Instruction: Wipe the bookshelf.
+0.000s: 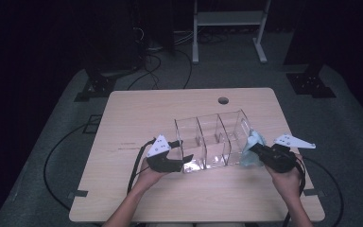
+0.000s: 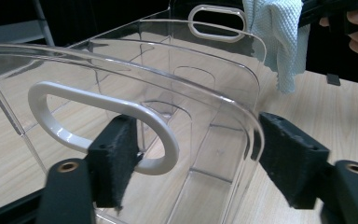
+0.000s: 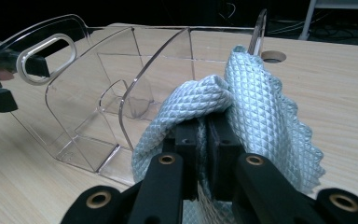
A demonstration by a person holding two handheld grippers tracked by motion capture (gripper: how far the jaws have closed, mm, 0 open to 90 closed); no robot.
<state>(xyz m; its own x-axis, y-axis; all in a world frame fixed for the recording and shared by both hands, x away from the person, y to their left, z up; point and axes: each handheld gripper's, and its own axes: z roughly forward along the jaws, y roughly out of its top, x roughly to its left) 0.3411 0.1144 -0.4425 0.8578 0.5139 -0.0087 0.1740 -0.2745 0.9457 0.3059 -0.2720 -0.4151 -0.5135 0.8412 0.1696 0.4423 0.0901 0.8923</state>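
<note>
A clear plastic organizer (image 1: 212, 137) with three compartments stands on the wooden table (image 1: 142, 109). My left gripper (image 1: 182, 151) is at its left end. In the left gripper view the black pads (image 2: 116, 158) straddle the end wall with its white handle ring (image 2: 98, 105); the jaws of the left gripper (image 2: 200, 158) stand apart and I see no firm press. My right gripper (image 1: 257, 150) is shut on a light blue waffle cloth (image 1: 253, 140) held against the organizer's right end. The cloth (image 3: 256, 102) drapes over the closed right gripper (image 3: 207, 135), beside the organizer (image 3: 98, 84).
A round cable hole (image 1: 223, 100) sits in the table's far edge. Black cables (image 1: 137, 165) trail off the left side onto the grey floor. A white frame (image 1: 227, 28) and dark stands are behind the table. Bare tabletop lies in front of the organizer.
</note>
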